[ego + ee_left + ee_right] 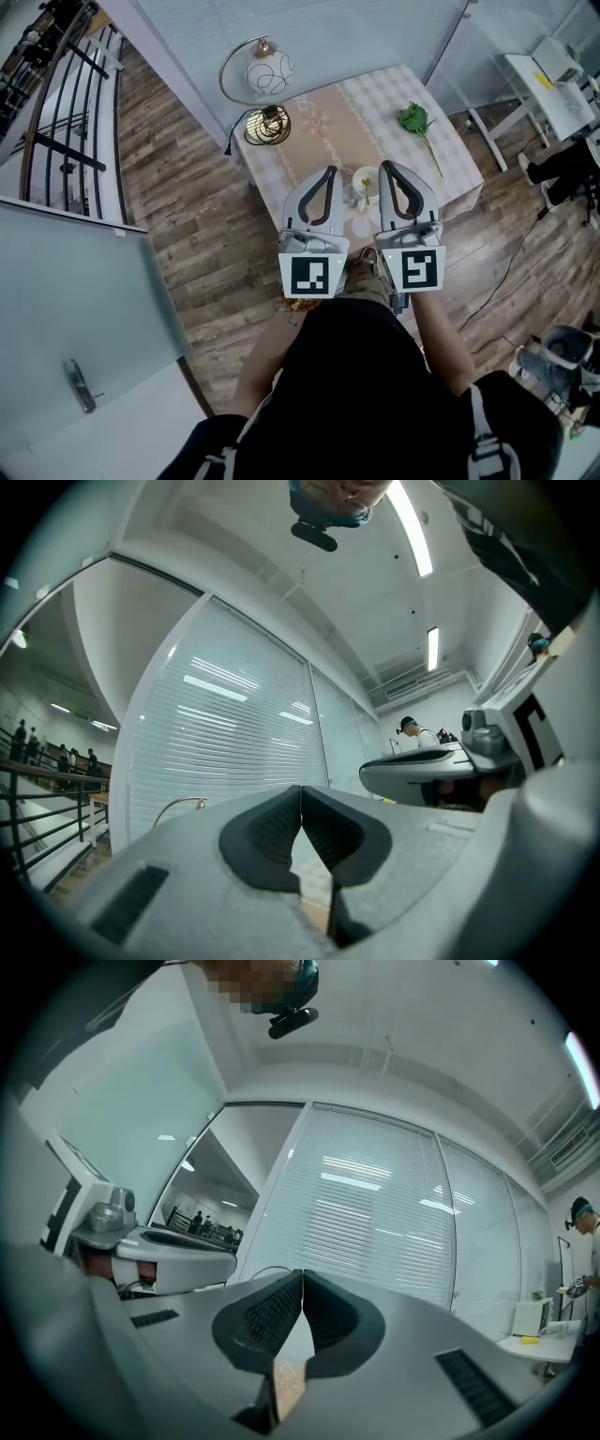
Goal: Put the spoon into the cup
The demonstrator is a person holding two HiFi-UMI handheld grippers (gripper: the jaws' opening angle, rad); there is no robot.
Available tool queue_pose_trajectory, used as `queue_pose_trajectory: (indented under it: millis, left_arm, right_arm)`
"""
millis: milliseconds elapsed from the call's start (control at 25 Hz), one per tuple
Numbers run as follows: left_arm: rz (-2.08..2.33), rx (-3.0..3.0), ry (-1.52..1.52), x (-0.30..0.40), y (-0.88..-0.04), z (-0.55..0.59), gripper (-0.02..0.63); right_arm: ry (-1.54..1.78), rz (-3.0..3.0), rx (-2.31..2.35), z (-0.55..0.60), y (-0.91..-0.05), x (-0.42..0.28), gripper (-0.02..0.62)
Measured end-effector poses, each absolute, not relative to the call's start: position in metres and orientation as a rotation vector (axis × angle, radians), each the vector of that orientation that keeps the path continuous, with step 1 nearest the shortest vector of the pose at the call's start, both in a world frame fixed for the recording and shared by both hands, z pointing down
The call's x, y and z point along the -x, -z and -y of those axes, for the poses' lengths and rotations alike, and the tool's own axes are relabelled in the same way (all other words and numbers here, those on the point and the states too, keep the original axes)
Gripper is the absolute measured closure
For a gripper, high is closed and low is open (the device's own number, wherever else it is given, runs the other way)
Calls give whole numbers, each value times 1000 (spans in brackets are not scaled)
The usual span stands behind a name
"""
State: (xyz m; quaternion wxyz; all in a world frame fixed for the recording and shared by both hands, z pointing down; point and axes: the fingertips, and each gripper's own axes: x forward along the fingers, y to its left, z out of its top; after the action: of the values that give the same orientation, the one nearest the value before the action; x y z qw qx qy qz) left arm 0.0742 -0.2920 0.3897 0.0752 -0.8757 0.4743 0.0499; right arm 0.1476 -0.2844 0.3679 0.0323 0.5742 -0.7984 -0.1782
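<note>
A small white cup [366, 181] stands upright near the front edge of the checked table [441, 178]. It seems to hold something pale yellowish. The spoon is too small to pick out from the head view.

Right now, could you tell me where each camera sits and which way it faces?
Head view: on the person's head, facing steeply down at table, lamp, cup; shows torso, left gripper, right gripper.
Left gripper view: on the left gripper, along its shut jaws, tilted up at blinds and ceiling; right gripper at right.
Right gripper view: on the right gripper, along its shut jaws, toward the blinds; left gripper at left.
Both gripper views share the blinds and the head camera overhead.
</note>
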Motion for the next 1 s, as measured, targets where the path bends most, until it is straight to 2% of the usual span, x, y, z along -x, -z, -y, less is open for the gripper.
queue_pose_trajectory:
  millis: [400,1000]
  left_arm:
    - [-1402,2595,-164,-70,-386,292,589]
    - [-1404,2603,-156,-67,-395,290,589]
  right_arm:
    - [556,2464,-1674,281,-383,-124,588]
    - [487,2433,-1678,280,-403,-129,588]
